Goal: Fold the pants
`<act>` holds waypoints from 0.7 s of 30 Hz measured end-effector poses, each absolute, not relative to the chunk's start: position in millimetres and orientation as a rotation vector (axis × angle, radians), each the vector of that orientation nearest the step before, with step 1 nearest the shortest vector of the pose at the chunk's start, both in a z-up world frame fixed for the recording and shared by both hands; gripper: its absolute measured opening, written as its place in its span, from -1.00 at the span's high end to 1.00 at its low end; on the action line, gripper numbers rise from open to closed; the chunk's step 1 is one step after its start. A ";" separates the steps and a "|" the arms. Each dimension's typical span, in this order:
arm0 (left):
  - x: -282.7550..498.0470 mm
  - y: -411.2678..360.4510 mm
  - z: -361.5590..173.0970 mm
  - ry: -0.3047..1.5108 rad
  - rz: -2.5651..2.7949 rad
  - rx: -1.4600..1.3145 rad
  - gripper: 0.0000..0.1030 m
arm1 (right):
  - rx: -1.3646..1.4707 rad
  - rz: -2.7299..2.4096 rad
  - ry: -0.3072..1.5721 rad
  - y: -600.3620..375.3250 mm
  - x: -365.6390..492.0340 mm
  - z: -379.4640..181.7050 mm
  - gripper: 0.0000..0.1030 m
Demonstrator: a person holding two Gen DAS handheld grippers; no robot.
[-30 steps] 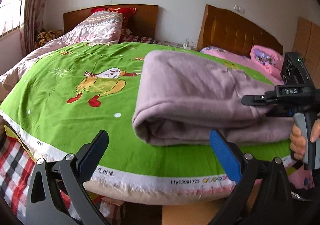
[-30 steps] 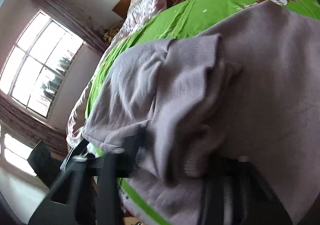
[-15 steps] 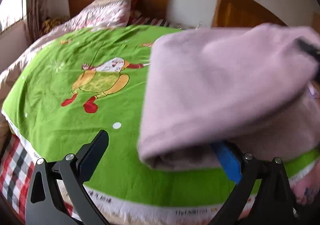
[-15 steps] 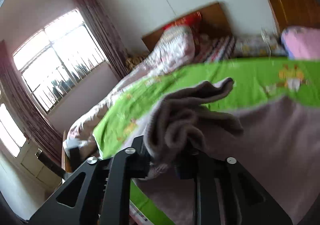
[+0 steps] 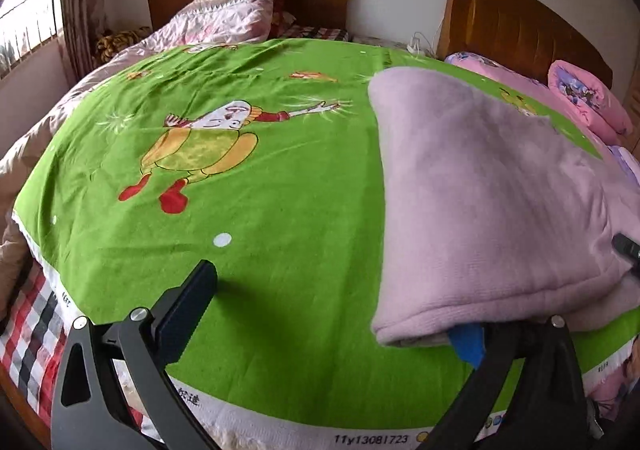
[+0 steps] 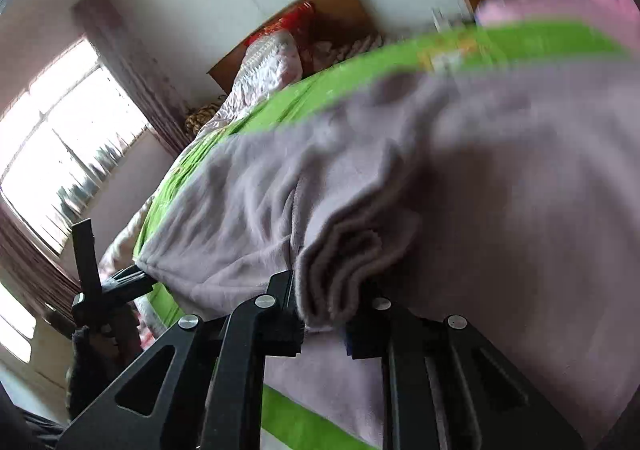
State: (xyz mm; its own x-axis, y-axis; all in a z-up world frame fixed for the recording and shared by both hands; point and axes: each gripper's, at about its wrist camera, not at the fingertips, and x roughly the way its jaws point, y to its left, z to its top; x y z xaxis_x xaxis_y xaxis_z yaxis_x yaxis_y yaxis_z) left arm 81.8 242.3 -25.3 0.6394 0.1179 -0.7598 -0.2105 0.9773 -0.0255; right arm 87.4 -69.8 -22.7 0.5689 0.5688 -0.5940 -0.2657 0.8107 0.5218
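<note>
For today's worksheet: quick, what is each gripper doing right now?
Left gripper: open, one finger under the pants.
Right gripper: jaws just closed on bunched pants.

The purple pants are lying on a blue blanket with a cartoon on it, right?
Not quite: the blanket is green, not blue, as the left wrist view shows. The purple pants do lie on it, and it does have a cartoon figure.

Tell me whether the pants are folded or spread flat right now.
Folded. The pants lie doubled over on the green sheet, with a rounded fold edge and stacked layers at the near end; the right gripper pinches a bunched edge.
</note>
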 end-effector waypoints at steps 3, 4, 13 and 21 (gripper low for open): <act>80.4 246.2 -24.3 0.861 0.189 -0.130 -0.97 | 0.340 0.516 0.803 -60.7 87.0 -9.6 0.69; 79.5 248.2 -23.7 0.859 0.190 -0.143 -0.97 | 0.341 0.521 0.805 -60.2 86.9 -9.8 0.69; 68.3 262.8 -16.0 0.779 0.181 -0.278 -0.97 | 0.370 0.554 0.747 -61.0 90.7 9.1 0.69; 60.3 260.0 -21.7 0.762 0.201 -0.228 -0.97 | 0.398 0.532 0.911 -56.9 99.6 -31.3 0.69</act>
State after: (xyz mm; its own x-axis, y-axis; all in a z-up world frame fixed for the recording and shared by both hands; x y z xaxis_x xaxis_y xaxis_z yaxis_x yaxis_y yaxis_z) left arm 60.3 260.0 -21.7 0.7068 0.0974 -0.7007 -0.2616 0.9563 -0.1309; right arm 99.6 -56.9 -31.3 0.4999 0.5889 -0.6351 -0.2629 0.8018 0.5366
